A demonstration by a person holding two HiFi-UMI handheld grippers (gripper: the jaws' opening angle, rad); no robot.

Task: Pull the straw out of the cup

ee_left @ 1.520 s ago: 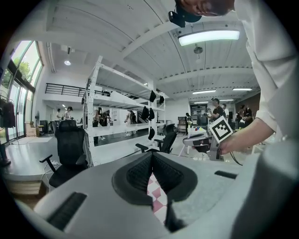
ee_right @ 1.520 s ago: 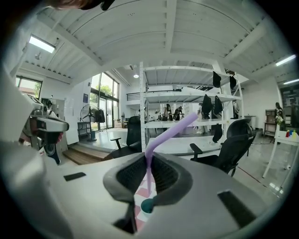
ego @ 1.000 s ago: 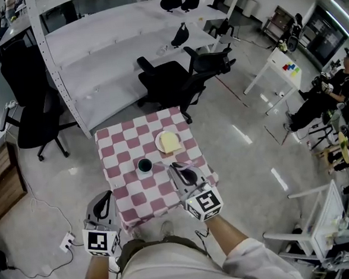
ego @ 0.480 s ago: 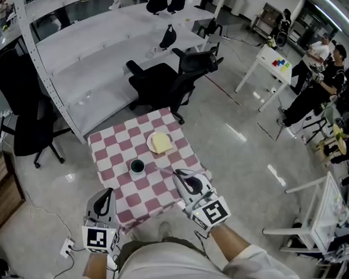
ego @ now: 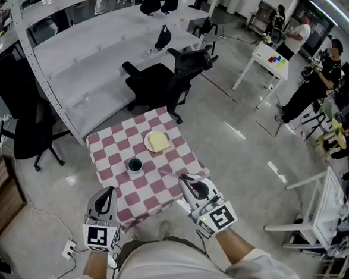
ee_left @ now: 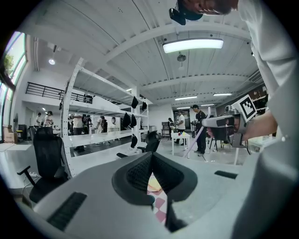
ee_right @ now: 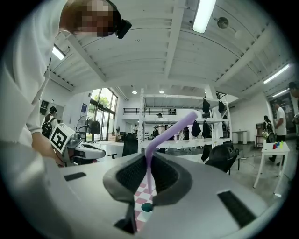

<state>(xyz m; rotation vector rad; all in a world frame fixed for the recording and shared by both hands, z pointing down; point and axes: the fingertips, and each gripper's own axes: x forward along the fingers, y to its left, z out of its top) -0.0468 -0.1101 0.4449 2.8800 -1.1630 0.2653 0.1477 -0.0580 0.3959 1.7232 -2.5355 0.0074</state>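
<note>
checkered table (ego: 113, 152) | right gripper (ego: 188, 181) level, jaws pinching straw (ee_right: 171, 133) | cup (ego: 134, 165) apart

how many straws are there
1. The purple straw is clamped in the right tool, clear of the cup on the checkered table; no other straw shows.

Open counter (ego: 107, 161) lies at 9 and 6 o'clock of the cup (ego: 134, 165); the plate (ego: 157, 142) at 1 o'clock and black chairs (ego: 153, 84) beyond block me.
</note>
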